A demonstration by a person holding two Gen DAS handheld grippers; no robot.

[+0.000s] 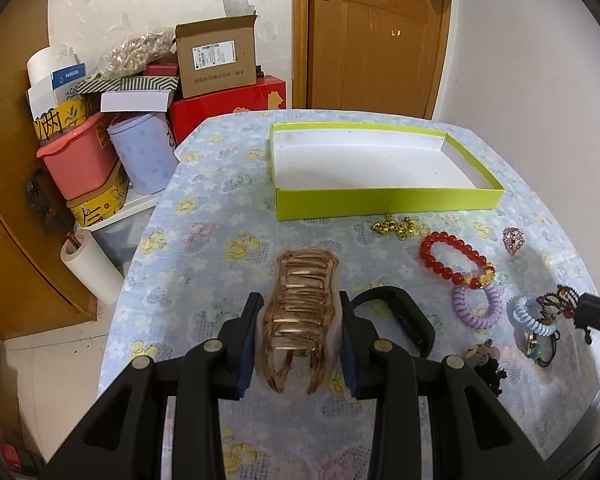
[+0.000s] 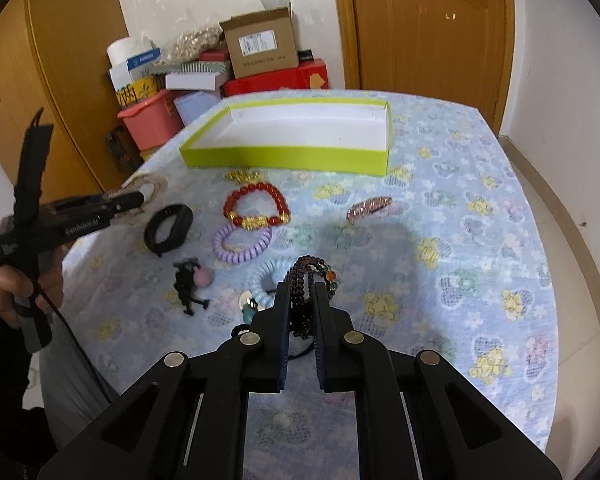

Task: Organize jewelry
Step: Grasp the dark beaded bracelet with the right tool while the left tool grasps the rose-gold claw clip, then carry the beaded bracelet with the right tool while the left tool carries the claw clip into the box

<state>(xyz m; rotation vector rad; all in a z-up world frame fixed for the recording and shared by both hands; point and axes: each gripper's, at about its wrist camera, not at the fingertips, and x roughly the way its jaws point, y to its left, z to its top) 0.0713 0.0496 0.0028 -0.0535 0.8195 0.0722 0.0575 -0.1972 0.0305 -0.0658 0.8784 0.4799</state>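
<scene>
Item 1. Hair claw (image 1: 300, 316): translucent brown with gold-toned teeth, pinched between the pads of the left gripper (image 1: 300, 344) and lifted clear of the desk (image 1: 204, 240). Its long axis runs forward along the fingers, pointing toward the box.

Item 2. Box (image 1: 388, 200): shallow, lime-green walls, white floor, nothing in it yet. It sits at the far side of the desk, straight ahead of the left gripper and ahead and slightly left of the right one. Its long axis runs across both views. The coming move most likely turns on this: forward and over the near wall.

Item 3. Dark bead bracelet (image 2: 310, 276): small maroon-brown beads in several loops, with an orange and a green bead to one side. The right gripper (image 2: 302, 320) is clamped on it, the loops arching up past the fingertips.

Items 4–9, loose on the desk between grippers and box: red bead bracelet (image 1: 456, 262) with gold charms; gold chain (image 1: 394, 227) just before the box wall; purple coil hair tie (image 1: 476, 307); pale blue coil hair tie (image 2: 262, 280); black band (image 2: 168, 229); pink sparkly clip (image 2: 370, 205).

Judgement: both grippers loaded; the left one seems nearer the box.
</scene>
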